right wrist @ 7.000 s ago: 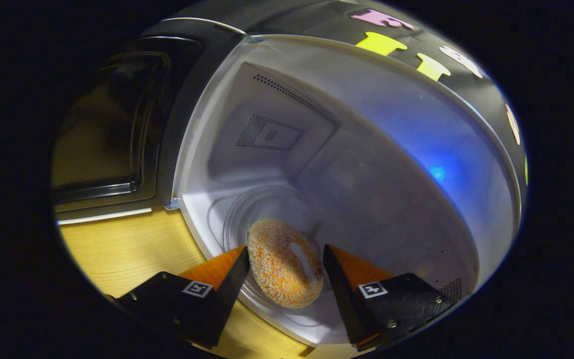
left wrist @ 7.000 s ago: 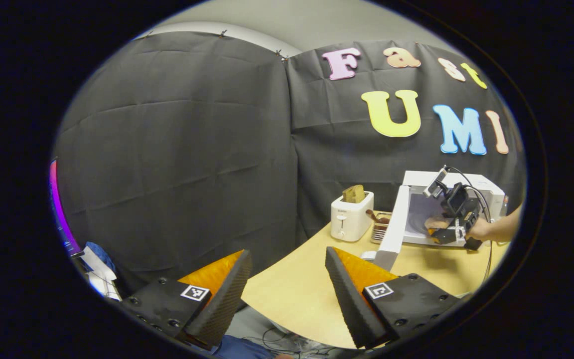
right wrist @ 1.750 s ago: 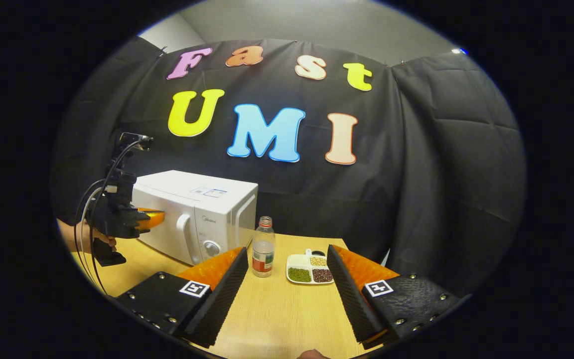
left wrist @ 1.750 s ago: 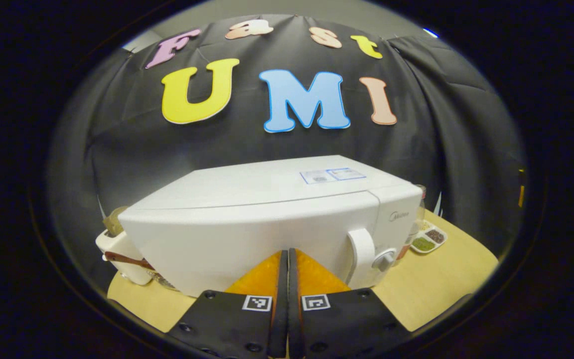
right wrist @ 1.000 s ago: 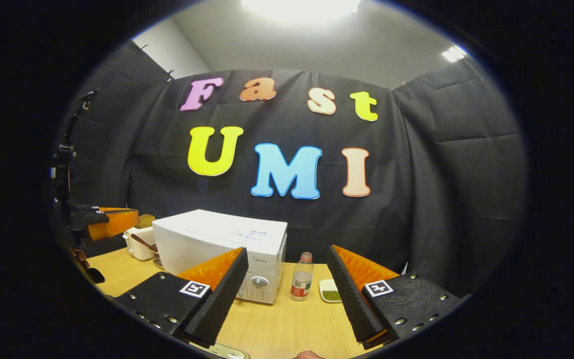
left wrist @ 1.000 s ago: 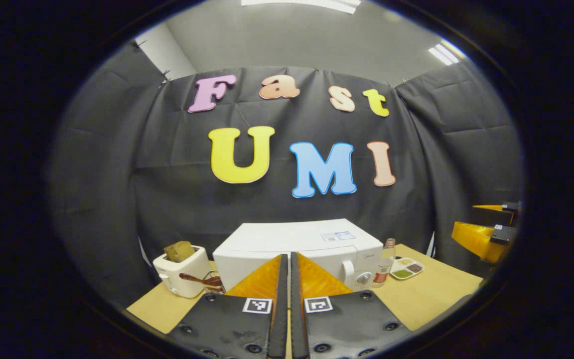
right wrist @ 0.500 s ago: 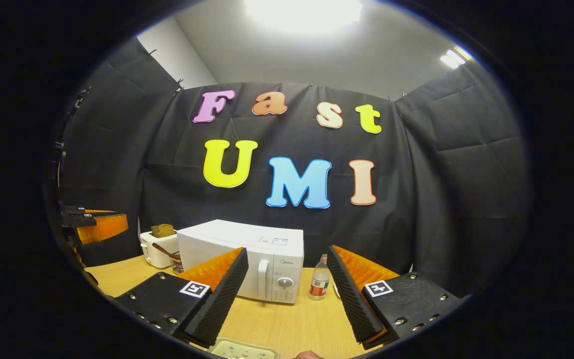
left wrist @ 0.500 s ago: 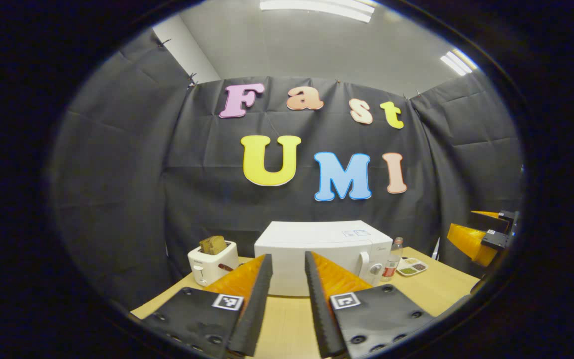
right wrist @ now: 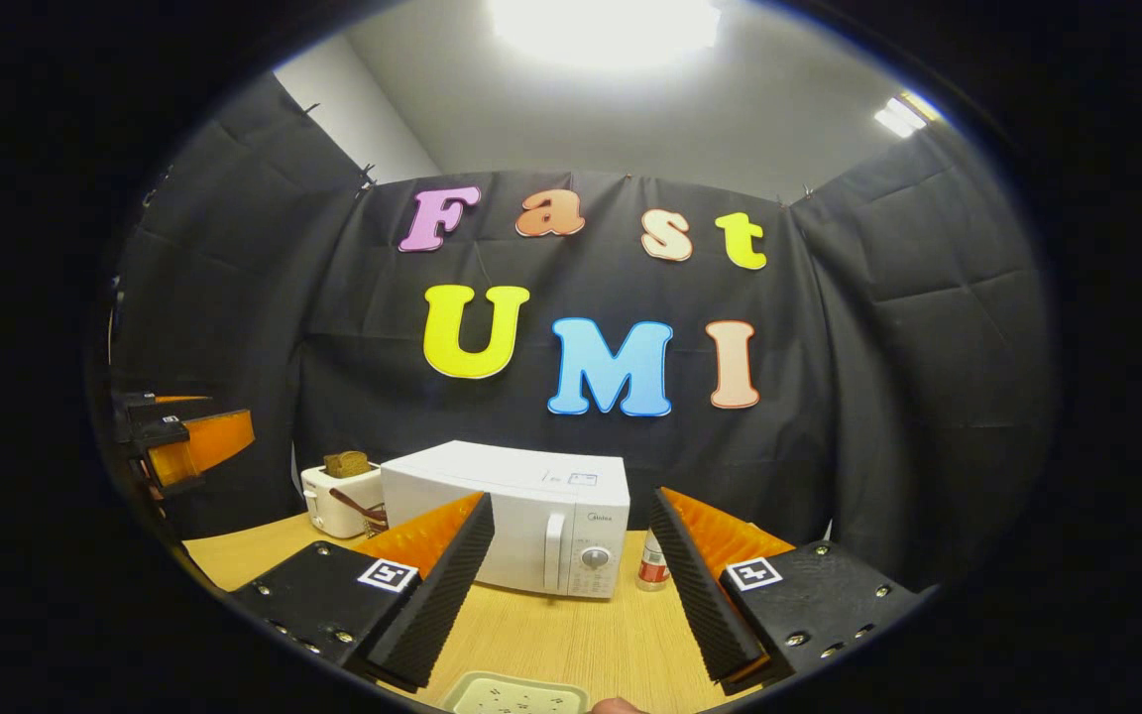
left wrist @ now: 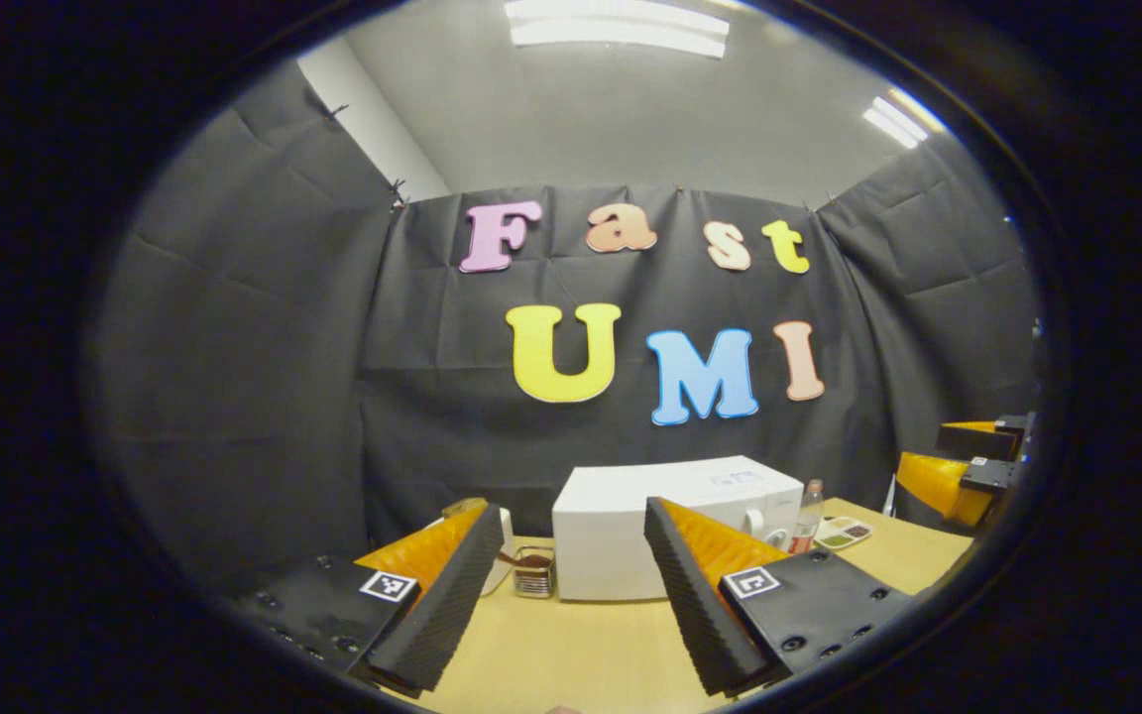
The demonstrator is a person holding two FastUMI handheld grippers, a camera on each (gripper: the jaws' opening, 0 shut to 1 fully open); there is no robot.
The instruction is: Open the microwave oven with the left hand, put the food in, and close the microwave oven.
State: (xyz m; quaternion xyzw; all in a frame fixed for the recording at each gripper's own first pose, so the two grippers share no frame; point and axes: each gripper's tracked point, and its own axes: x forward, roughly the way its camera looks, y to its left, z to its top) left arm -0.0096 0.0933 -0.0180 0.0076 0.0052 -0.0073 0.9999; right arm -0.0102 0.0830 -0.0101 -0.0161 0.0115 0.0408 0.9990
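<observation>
one microwave (right wrist: 516,531), door closed, one toaster (right wrist: 338,501)

White microwave (right wrist: 516,531) upright on table, door shut.

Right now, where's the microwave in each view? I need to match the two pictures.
Left gripper view: microwave low centre, on the table, partly behind the left gripper.
Right gripper view: microwave low centre, door shut, between the right gripper's fingers.
Shared landmark: the toaster, just left of it.

Ceiling lights (right wrist: 603,22) glare overhead; sharp focus; edges fisheye-warped.
</observation>
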